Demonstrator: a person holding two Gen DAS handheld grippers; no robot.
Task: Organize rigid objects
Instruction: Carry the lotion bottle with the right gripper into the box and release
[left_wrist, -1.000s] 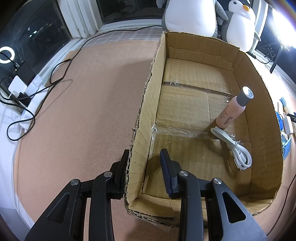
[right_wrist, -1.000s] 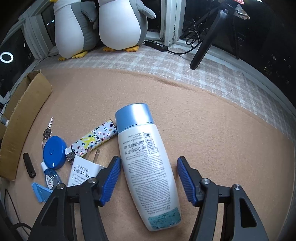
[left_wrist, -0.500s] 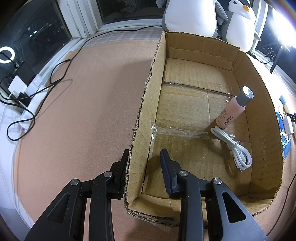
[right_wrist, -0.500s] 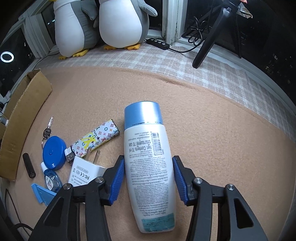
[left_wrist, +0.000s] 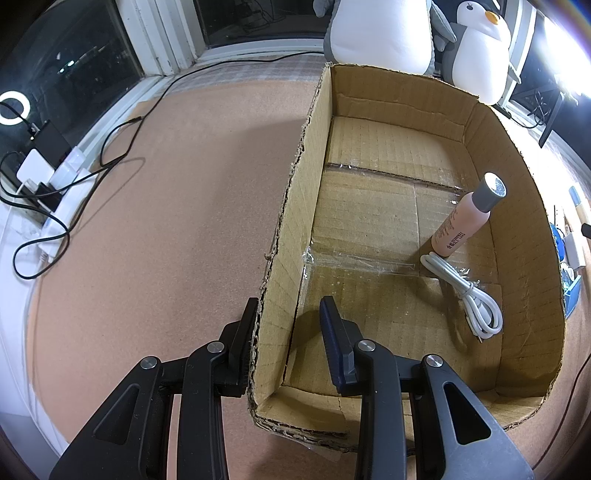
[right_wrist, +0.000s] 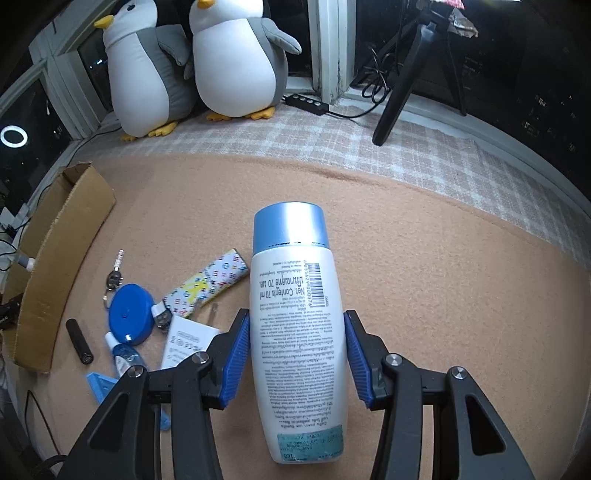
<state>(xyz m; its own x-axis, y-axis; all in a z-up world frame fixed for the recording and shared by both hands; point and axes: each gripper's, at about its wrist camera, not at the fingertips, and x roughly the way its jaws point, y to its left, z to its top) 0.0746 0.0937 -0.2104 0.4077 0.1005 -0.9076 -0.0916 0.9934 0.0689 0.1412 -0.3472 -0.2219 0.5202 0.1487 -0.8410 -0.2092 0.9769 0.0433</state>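
**White bottle pinched at the right, box wall clamped at the left**

Left wrist view: the left gripper (left_wrist: 288, 314) is seen at 6 o'clock, its two fingers closed on the near left wall of the cardboard box (left_wrist: 295, 206), one finger outside the wall and one inside. The box fills the frame from the centre out to 3 o'clock. Inside it, toward 3 o'clock, a pink bottle with a grey cap (left_wrist: 466, 221) is seen standing tilted near the right wall, and a coiled white cable (left_wrist: 469, 295) lies just below the bottle's base, touching or nearly touching it. Two plush penguins (left_wrist: 384, 33) are seen behind the box at 12 to 1 o'clock. A black cord (left_wrist: 122, 147) trails across the tan mat (left_wrist: 166, 240) toward 9 o'clock.

Right wrist view: the right gripper (right_wrist: 297, 350) is seen at 6 o'clock, its jaws having just been closing, with both blue pads now pressed against the sides of the white bottle with a blue cap (right_wrist: 299, 325). The bottle points toward 12 o'clock, cap away from the camera. At 8 to 9 o'clock a cluster lies on the mat: a blue round case (right_wrist: 130, 314), a patterned lighter (right_wrist: 207, 282), a white charger (right_wrist: 186, 341), a key (right_wrist: 115, 277) and a small black cylinder (right_wrist: 78, 341). The box's outer wall is seen at 9 o'clock.
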